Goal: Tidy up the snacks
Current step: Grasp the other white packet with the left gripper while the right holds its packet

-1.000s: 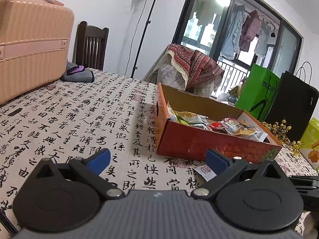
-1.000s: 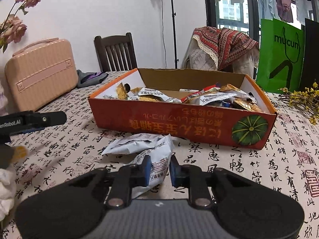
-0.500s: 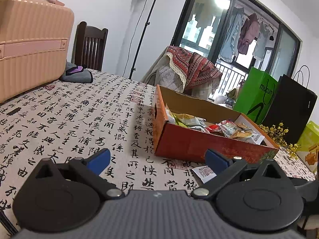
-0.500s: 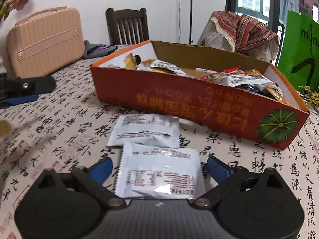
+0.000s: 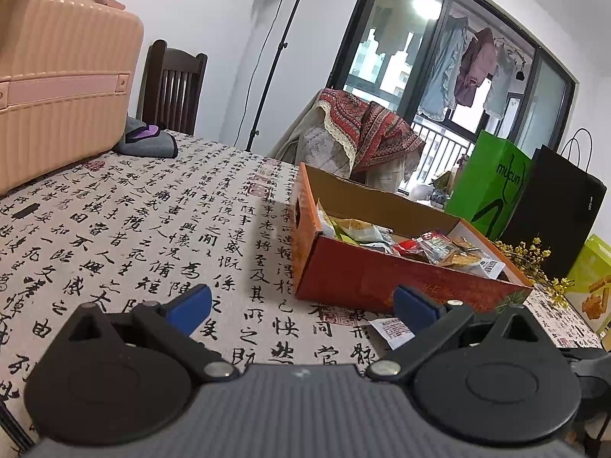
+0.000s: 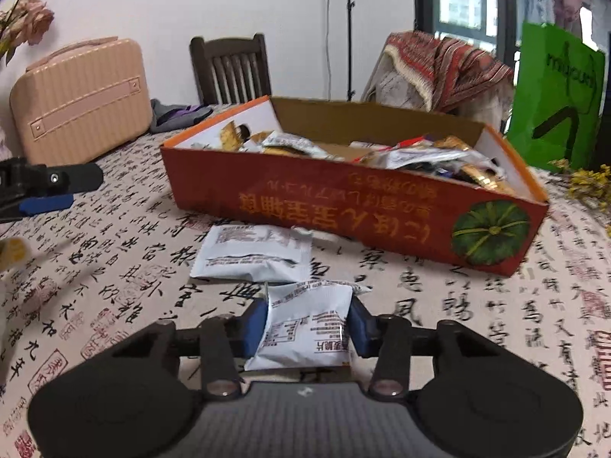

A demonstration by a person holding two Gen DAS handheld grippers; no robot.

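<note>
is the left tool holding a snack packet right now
No, the left tool stands wide open over the bare tablecloth with nothing between its blue pads.

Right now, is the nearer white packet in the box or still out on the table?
Out. The packet lies on the table before the box, between the right tongs, which have just been closing.
</note>
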